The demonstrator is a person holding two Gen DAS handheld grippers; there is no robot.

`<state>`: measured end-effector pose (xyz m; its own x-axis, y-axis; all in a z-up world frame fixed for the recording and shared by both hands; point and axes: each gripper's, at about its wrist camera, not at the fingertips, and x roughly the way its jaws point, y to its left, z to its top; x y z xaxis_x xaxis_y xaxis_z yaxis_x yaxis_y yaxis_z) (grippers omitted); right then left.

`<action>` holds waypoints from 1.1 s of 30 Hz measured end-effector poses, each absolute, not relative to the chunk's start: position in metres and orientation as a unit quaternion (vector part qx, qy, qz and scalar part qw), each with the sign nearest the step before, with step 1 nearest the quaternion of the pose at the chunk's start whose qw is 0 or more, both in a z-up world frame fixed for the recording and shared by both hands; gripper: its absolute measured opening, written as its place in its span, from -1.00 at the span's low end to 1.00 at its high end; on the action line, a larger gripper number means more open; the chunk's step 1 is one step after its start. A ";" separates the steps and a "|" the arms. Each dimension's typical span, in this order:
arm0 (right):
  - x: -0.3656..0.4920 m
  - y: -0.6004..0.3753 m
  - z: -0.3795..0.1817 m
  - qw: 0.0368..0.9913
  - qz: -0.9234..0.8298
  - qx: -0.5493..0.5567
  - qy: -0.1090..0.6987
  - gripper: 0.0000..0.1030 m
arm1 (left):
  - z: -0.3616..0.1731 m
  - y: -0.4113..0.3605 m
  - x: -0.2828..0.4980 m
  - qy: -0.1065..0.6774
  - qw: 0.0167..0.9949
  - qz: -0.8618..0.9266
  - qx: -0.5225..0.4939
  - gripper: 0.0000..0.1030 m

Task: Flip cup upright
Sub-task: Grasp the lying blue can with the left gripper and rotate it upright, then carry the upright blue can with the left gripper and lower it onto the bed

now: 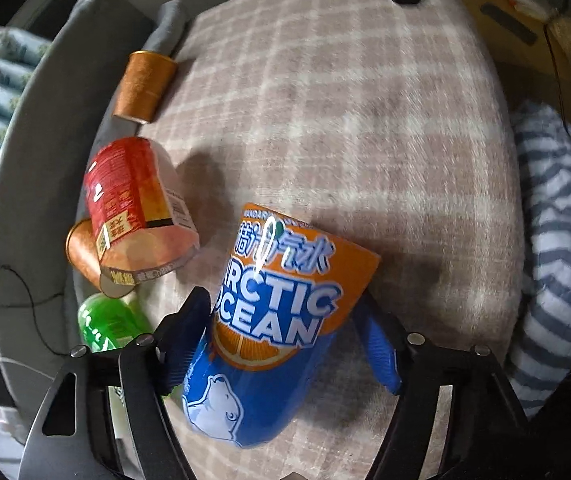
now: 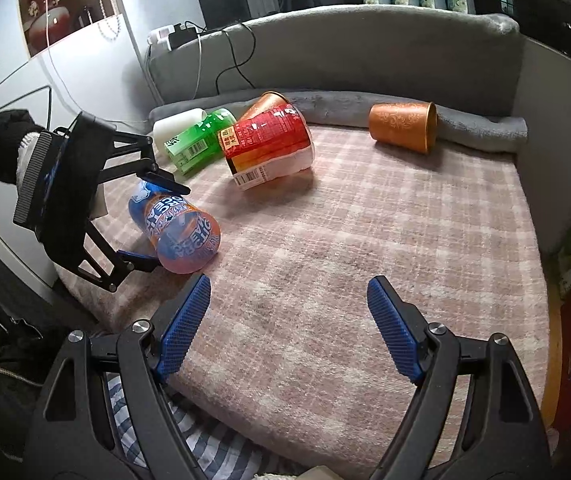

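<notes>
A blue and orange "Arctic Ocean" cup (image 1: 273, 320) lies on its side on the pink plaid blanket (image 1: 365, 140). My left gripper (image 1: 285, 312) has its blue pads against both sides of the cup. In the right wrist view the same cup (image 2: 177, 228) lies with its open mouth toward the camera, held between the left gripper's fingers (image 2: 161, 184). My right gripper (image 2: 289, 300) is open and empty, above the blanket's near part (image 2: 325, 240).
A red cup (image 2: 269, 144), a green cup (image 2: 197, 136), a white cup (image 2: 177, 126) and two orange cups (image 2: 403, 126) lie on their sides along the grey padded wall (image 2: 365, 60). A striped cloth (image 1: 557, 240) lies at the blanket's edge.
</notes>
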<state>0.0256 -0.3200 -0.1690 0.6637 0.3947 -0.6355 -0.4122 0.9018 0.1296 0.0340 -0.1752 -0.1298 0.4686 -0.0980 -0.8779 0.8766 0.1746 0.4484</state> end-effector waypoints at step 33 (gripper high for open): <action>0.031 -0.286 -0.161 0.917 0.240 -0.003 0.318 0.62 | -0.072 -0.085 0.087 0.365 0.873 -0.307 0.102 0.17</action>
<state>0.0310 -0.2858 -0.1606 0.6826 0.4385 -0.5846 -0.4416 0.8849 0.1480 0.0867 -0.0851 -0.0718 0.5448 -0.4624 -0.6995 0.6107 0.7905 -0.0470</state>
